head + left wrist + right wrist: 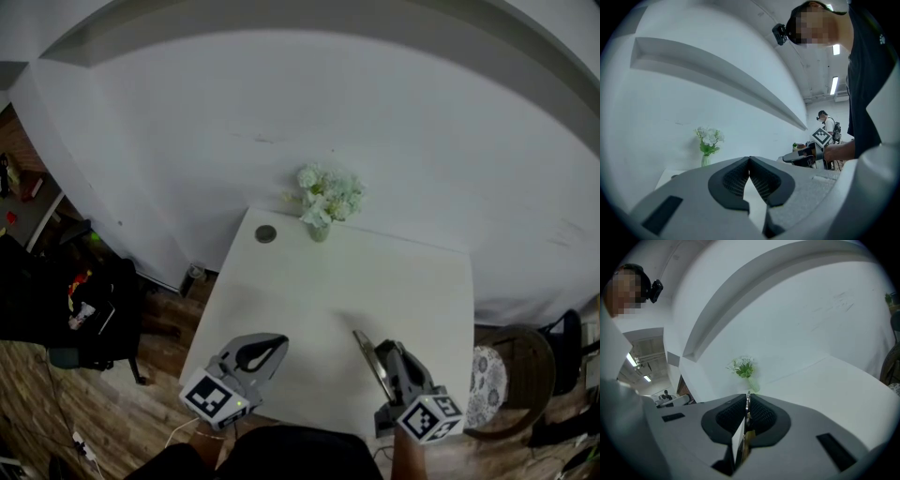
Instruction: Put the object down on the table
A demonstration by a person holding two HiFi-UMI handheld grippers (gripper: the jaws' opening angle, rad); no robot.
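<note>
Two far things: flower vase (pixel 321 223), dark disc (pixel 266 234)

Thin object (pixel 364 349), edge-on in the right gripper (pixel 384 356), hides its face; dark disc (pixel 266 234) on the surface (pixel 375 281) defies identification.

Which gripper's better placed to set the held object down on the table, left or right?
Right. The right gripper is clamped on the thin flat object, above the white table's near right area. The left gripper is shut with nothing between its jaws, at the near left edge.
</note>
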